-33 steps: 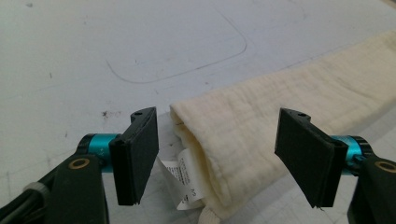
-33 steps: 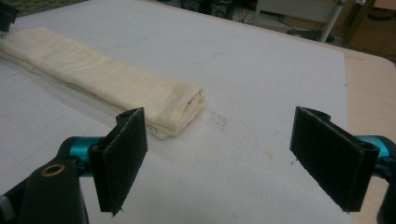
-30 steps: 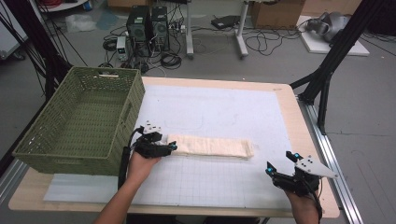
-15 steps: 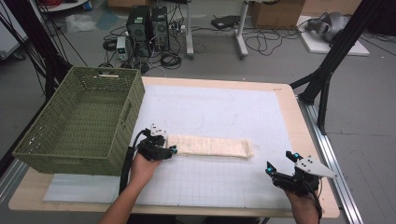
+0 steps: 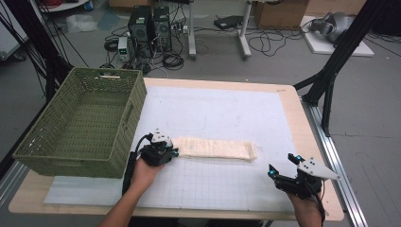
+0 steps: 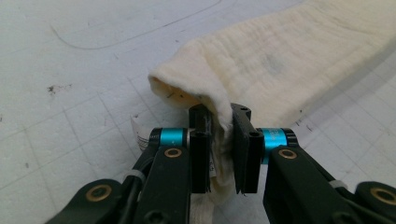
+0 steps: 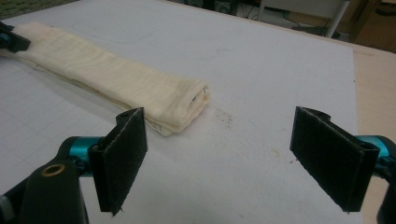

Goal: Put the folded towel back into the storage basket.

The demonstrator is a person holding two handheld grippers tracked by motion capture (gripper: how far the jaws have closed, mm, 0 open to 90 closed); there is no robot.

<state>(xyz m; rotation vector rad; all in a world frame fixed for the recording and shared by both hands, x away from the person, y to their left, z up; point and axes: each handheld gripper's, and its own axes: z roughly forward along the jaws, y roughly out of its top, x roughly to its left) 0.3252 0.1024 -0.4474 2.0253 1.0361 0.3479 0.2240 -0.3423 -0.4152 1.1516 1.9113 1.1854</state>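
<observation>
- My left gripper [image 5: 160, 152] has its jaws pinched narrow on the left end of the folded cream towel [image 5: 215, 148], which lies flat across the middle of the table [image 5: 283, 94], nearer the front edge than the back.
- In the left gripper view, the towel [image 6: 280, 70] end bunches upward between the pads, a fold of cloth squeezed in the jaws and lifted slightly off the white gridded mat [image 6: 70, 70]; I judge the hold is taken at the end so the long roll can be dragged or swung.
- My right gripper [image 5: 295, 176] hangs near the front right corner of the table, jaws spread wide and holding nothing, well apart from the towel's right end.
- The right gripper view looks along those open jaws toward the towel's [image 7: 116, 79] near end, which suggests I am lined up to take it.
- The green woven basket [image 5: 80, 118] stands at the left edge, just beside my left gripper, a likely destination.
- Hard to make out: how many layers the jaws hold, and the small tag under the cloth.
</observation>
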